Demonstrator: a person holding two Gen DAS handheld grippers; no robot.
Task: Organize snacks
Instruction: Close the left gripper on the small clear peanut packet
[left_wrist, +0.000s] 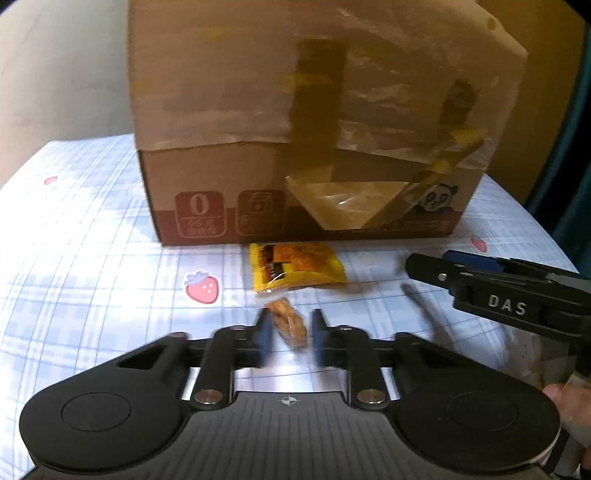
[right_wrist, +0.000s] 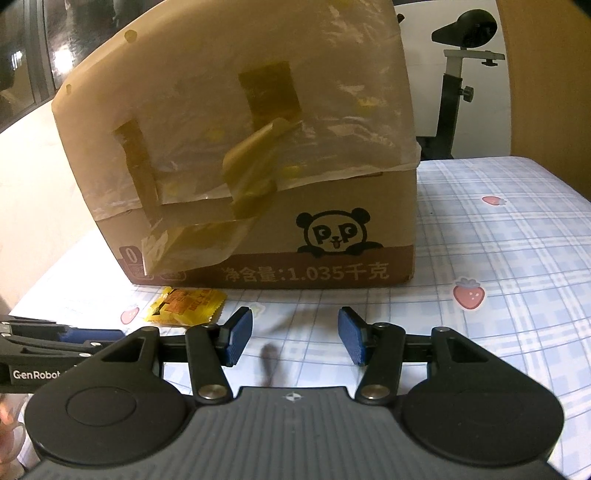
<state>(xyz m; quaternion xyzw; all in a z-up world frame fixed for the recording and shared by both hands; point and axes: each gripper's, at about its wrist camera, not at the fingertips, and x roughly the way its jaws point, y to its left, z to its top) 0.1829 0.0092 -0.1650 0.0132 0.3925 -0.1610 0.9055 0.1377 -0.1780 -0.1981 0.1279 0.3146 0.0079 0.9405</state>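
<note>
A small brown snack in a clear wrapper (left_wrist: 289, 325) lies on the plaid cloth between the blurred fingers of my left gripper (left_wrist: 290, 326), whose pads sit against the wrapper. Just beyond it, a yellow snack packet (left_wrist: 295, 264) (right_wrist: 186, 306) rests at the foot of a cardboard box (left_wrist: 221, 192) (right_wrist: 351, 206). The box is lined with a pale plastic bag and patched with brown tape. My right gripper (right_wrist: 295, 336) stands open over bare cloth with nothing between its blue pads. In the left wrist view the right gripper (left_wrist: 424, 266) reaches in from the right.
The table wears a blue plaid cloth with strawberry prints (right_wrist: 469, 293). The box blocks the far side. A black seat on a stand (right_wrist: 469, 22) is behind the table at the right. A hand (left_wrist: 565, 398) holds the right gripper.
</note>
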